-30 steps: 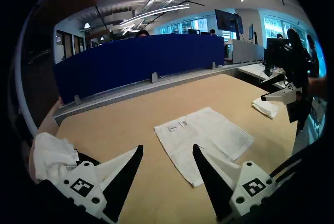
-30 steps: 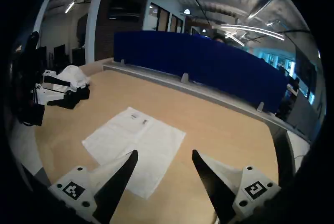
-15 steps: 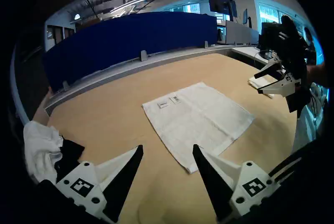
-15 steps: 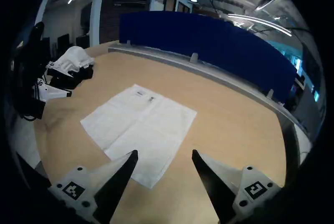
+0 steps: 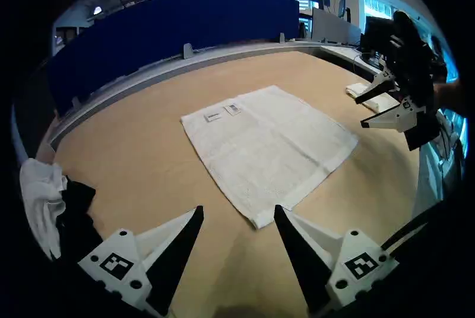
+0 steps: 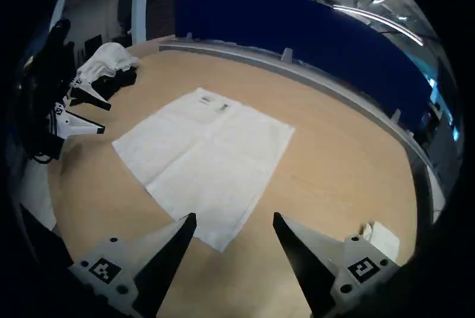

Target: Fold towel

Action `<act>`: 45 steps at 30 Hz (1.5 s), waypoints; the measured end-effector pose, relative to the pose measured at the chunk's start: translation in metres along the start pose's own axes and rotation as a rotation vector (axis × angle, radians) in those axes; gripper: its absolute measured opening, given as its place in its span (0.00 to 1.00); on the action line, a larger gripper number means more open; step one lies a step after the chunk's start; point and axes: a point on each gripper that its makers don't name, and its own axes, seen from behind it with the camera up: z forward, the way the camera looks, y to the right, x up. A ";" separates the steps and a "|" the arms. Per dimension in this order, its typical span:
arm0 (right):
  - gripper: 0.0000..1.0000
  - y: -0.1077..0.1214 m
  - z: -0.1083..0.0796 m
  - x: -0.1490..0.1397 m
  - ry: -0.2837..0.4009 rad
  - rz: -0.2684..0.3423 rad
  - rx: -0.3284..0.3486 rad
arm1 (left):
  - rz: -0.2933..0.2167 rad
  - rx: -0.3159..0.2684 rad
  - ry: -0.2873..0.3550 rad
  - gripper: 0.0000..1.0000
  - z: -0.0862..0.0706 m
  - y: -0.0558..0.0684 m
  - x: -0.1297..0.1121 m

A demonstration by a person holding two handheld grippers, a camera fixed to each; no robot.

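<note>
No text can be read; the tags [image 5: 212, 117] on the towel [image 5: 267, 146] seem printed, but are too small.

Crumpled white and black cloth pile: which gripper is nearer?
Left. The left gripper hovers just beside the pile; the right gripper is across the spread towel from it.

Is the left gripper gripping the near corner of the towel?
No, the left gripper is open, its fingers wide apart, and the towel lies flat on the table.
</note>
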 end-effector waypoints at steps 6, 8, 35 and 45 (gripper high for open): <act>1.00 -0.002 0.005 -0.014 -0.035 -0.006 0.010 | 0.010 -0.030 -0.033 0.88 0.009 0.006 -0.007; 1.00 -0.003 0.007 -0.018 -0.043 -0.006 0.012 | 0.012 -0.038 -0.043 0.88 0.011 0.007 -0.009; 0.68 -0.012 0.024 -0.047 -0.110 -0.015 0.054 | 0.050 -0.094 -0.143 0.71 0.027 0.023 -0.031; 0.50 -0.018 0.027 -0.050 -0.117 -0.004 0.078 | 0.028 -0.076 -0.153 0.55 0.030 0.017 -0.031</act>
